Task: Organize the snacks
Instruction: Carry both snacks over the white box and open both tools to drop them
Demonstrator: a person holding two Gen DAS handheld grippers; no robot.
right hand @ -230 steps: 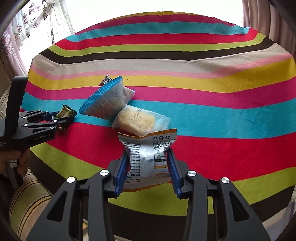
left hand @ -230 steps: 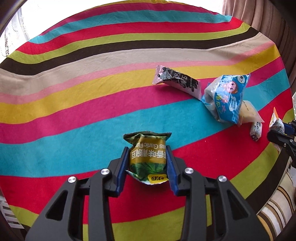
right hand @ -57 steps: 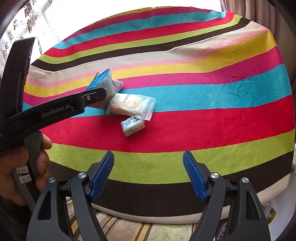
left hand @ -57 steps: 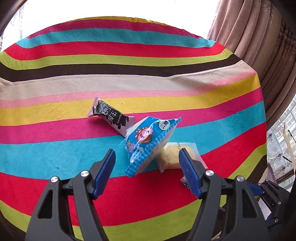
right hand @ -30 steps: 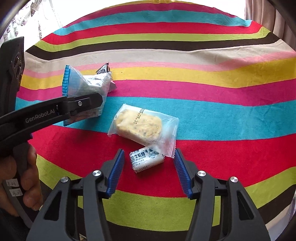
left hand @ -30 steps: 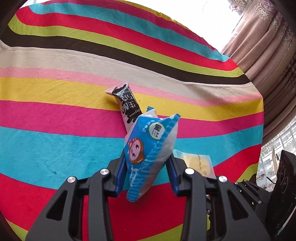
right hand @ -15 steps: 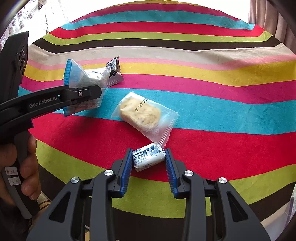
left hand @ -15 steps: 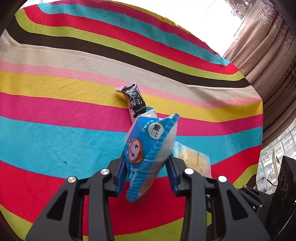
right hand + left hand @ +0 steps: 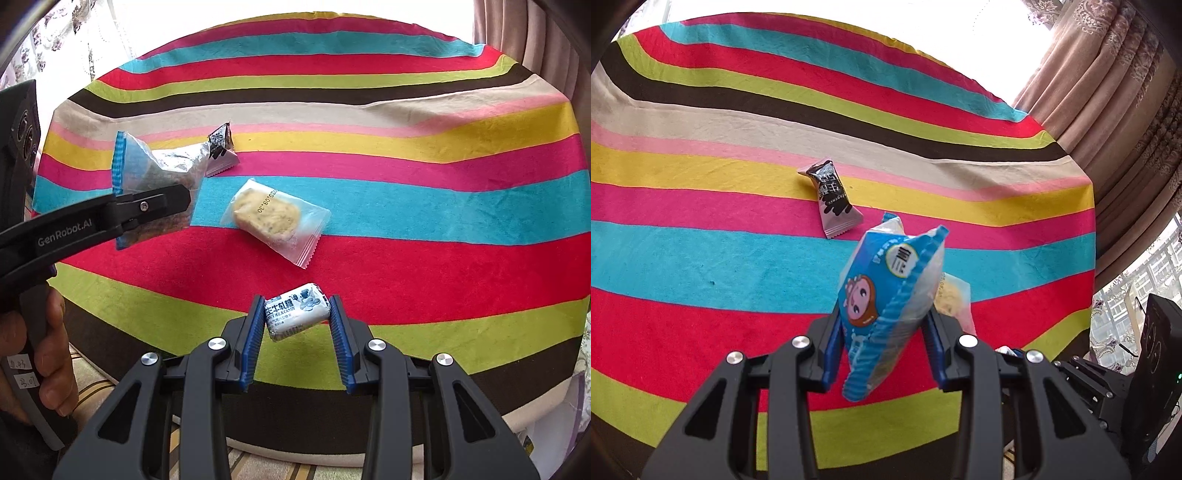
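Note:
My left gripper (image 9: pixel 884 343) is shut on a blue snack bag (image 9: pixel 886 302) with a cartoon face and holds it above the striped cloth (image 9: pixel 701 258). The same bag shows in the right wrist view (image 9: pixel 155 192), held in the left gripper (image 9: pixel 159 206). My right gripper (image 9: pixel 297 332) is shut on a small white milk candy (image 9: pixel 297 312), lifted near the table's front edge. A clear-wrapped yellow cracker (image 9: pixel 271 218) and a black-and-white candy bar (image 9: pixel 833 201) lie on the cloth; the bar also shows in the right wrist view (image 9: pixel 221 151).
The round table's striped cloth fills both views (image 9: pixel 443 258). Brown curtains (image 9: pixel 1126 110) hang at the right. A hand (image 9: pixel 48 354) holds the left gripper's handle at the left. A striped cushion (image 9: pixel 258 465) lies below the table's front edge.
Both grippers have lifted their snacks higher off the cloth. The right gripper pulled back toward the table's front edge with the milk candy.

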